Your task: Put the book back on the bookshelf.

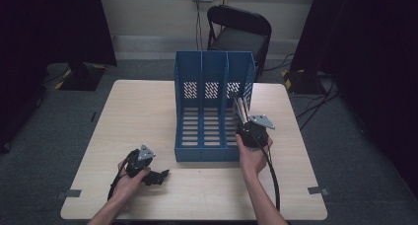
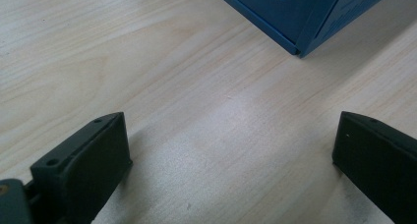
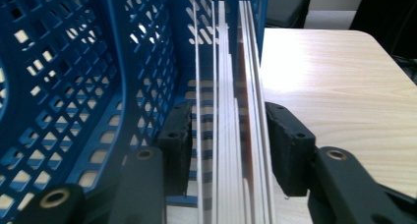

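A pale wooden worktop (image 1: 148, 116) is seen from above, standing on grey carpet, with a dark folding chair (image 1: 240, 30) placed beyond its far edge. At the middle of the worktop a blue file rack (image 1: 212, 106) with three compartments is set upright, its perforated back wall turned away from the person. In the rightmost compartment a stack of thin white sheets or boards (image 3: 236, 130) is held on edge, leaning slightly; what exactly they are cannot be told.

The right claw (image 1: 242, 117) is held by the person's right hand (image 1: 252, 153) at the open front of that rightmost compartment. In the right gripper view its jaws are seen on either side of the stack, partly open; a narrow gap is visible beside the left jaw, while the right jaw is very close to the outermost sheet, and whether pressure is applied cannot be told.

The left claw (image 1: 158, 176) is held low over the near-left part of the worktop, just beside the rack's front left corner (image 2: 297, 49). Its jaws are spread wide, with nothing between them but bare wood.
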